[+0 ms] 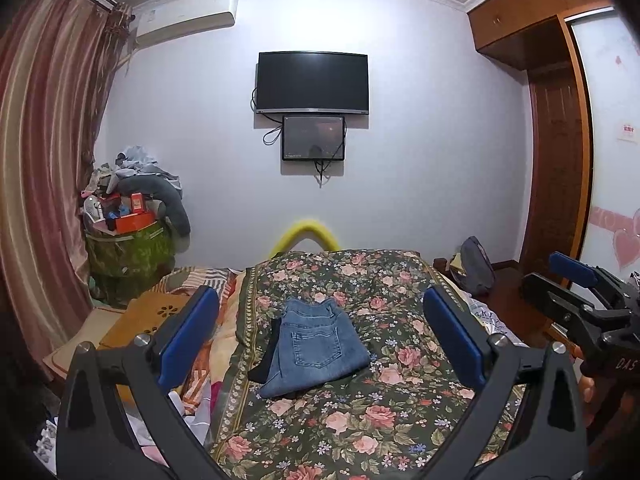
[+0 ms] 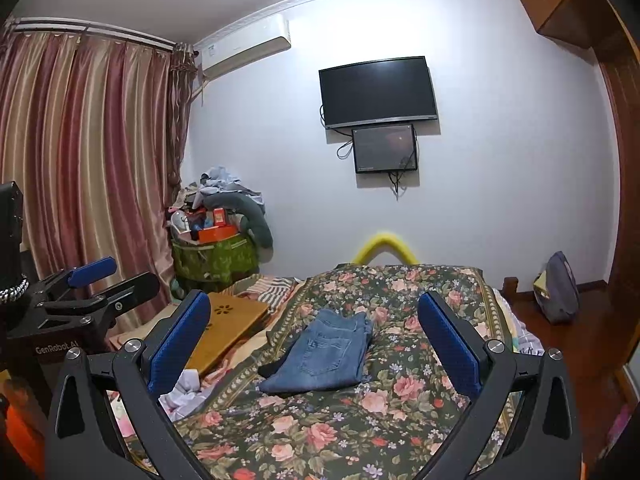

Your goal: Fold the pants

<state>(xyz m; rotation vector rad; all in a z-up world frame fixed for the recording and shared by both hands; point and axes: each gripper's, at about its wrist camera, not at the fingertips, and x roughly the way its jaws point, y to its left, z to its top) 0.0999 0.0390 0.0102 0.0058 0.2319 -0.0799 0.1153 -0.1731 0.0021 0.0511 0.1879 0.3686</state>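
On the bed, under a flowered quilt, you have one pair of jeans lying near the middle, well short of the yellow hoop at the bed's far end. Beyond the bed the wall carries two screens: a TV and, just below it and touching its lower edge, a smaller monitor. One air conditioner sits high on the wall, left of the TV, next to the striped curtain. Left of the bed stands a green bin heaped with clutter; right of the bed is a wooden wardrobe and one bag on the floor.

The jeans are blue denim, folded into a compact packet with a back pocket facing up and the waistband toward the TV. A dark strip shows along their left edge; you cannot tell what it is.

Your left gripper hangs above the bed with its blue pads spread wide, empty. Your right gripper is likewise spread, holding nothing. Neither touches the jeans.
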